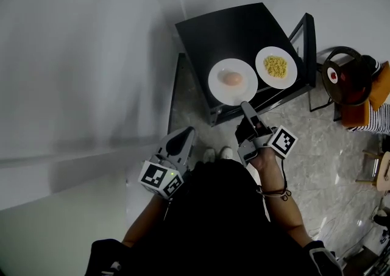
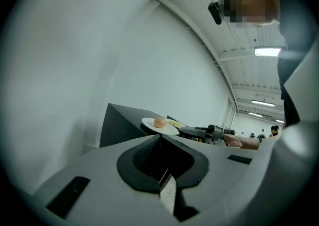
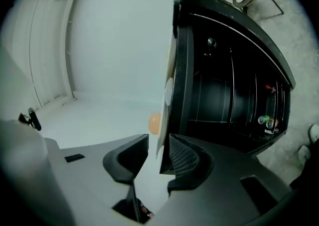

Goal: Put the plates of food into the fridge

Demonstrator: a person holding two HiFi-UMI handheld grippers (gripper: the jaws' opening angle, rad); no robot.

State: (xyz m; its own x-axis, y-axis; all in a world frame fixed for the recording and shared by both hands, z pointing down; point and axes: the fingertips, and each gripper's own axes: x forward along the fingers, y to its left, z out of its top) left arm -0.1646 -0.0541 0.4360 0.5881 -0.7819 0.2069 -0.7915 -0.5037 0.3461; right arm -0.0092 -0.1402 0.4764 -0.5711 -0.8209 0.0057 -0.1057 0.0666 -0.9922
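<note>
Right gripper (image 1: 244,108) sits open astride the rim of the near plate (image 1: 219,89), at the table (image 1: 231,31) edge; left gripper (image 1: 177,146) closed, empty. With so shallow a bite, the plate could tip and the food (image 1: 232,78) roll off.

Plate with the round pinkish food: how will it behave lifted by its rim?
The plate looks rigid and glossy: probably stiff, but slippery between jaws and breakable if dropped. Held by one rim, it may droop. The round food sits loose and could roll if tilted.
</note>
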